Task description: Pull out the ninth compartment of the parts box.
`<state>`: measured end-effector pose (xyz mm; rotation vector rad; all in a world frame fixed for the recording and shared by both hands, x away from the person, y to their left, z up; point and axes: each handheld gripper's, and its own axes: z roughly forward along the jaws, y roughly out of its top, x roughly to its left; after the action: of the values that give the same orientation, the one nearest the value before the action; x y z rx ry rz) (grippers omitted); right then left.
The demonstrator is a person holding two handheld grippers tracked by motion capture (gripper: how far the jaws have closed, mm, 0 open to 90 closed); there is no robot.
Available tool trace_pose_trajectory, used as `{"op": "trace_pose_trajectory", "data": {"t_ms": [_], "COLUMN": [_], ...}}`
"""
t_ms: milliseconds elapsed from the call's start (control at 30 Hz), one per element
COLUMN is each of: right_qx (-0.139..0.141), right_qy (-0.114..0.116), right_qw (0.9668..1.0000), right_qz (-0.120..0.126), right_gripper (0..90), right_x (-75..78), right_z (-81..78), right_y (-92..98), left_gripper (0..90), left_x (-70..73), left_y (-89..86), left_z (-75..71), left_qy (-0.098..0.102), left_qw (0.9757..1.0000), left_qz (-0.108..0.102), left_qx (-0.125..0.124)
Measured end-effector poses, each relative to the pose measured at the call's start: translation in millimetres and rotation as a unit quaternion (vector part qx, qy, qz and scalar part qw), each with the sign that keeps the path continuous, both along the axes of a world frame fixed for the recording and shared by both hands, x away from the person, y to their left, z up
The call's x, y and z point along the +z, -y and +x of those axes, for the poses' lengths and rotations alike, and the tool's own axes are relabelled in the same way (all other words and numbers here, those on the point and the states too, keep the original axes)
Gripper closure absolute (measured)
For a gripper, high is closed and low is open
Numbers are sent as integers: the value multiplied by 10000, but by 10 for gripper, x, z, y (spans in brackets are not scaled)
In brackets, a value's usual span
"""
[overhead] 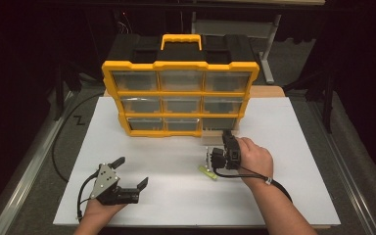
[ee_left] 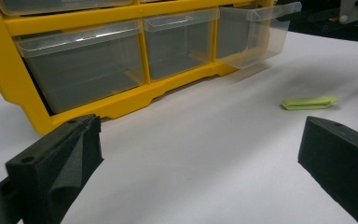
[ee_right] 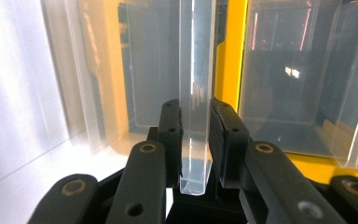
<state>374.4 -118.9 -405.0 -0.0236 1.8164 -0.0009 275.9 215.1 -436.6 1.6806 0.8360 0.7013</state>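
Now at the table: yellow organiser [overhead: 180,93] with clear drawers standing at the far side of the white board [overhead: 284,147]. Right gripper [overhead: 228,138] up against the bottom row, at the right-hand drawer [ee_left: 256,32]. Drawer pulled partway out of its slot, front sticking out past its neighbours in the left gripper view. Seen along the right gripper's jaws, closed narrow on the drawer's clear front lip [ee_right: 195,116], a pad [ee_right: 171,135] pressing on each side, the gripper turned on its side so the lip runs upright there. No earlier picture to hold this against. Left gripper [overhead: 130,172] low on the near left of the board, well apart from the organiser, jaws spread wide with nothing between them. Small green strip [ee_left: 310,102] lying flat on the board, just beside the right gripper, near the open drawer.
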Motion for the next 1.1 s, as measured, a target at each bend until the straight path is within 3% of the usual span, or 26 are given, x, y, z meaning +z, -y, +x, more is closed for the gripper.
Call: {"op": "trace_pose_trajectory", "data": {"t_ms": [667, 1100], "right_qx": [92, 119], "right_qy": [-17, 28], "right_qw": [10000, 9999], "right_qz": [-10, -23], "right_gripper": [779, 779], "right_x": [-2, -22], "right_z": [-226, -269], "right_y": [19, 13], "left_gripper": [3, 3], "left_x": [-1, -4], "left_y": [2, 5], "left_z": [-3, 1], "left_qy": [-16, -30], "left_qw": [10000, 10000], "left_qz": [2, -8], "left_qx": [1, -14]}}
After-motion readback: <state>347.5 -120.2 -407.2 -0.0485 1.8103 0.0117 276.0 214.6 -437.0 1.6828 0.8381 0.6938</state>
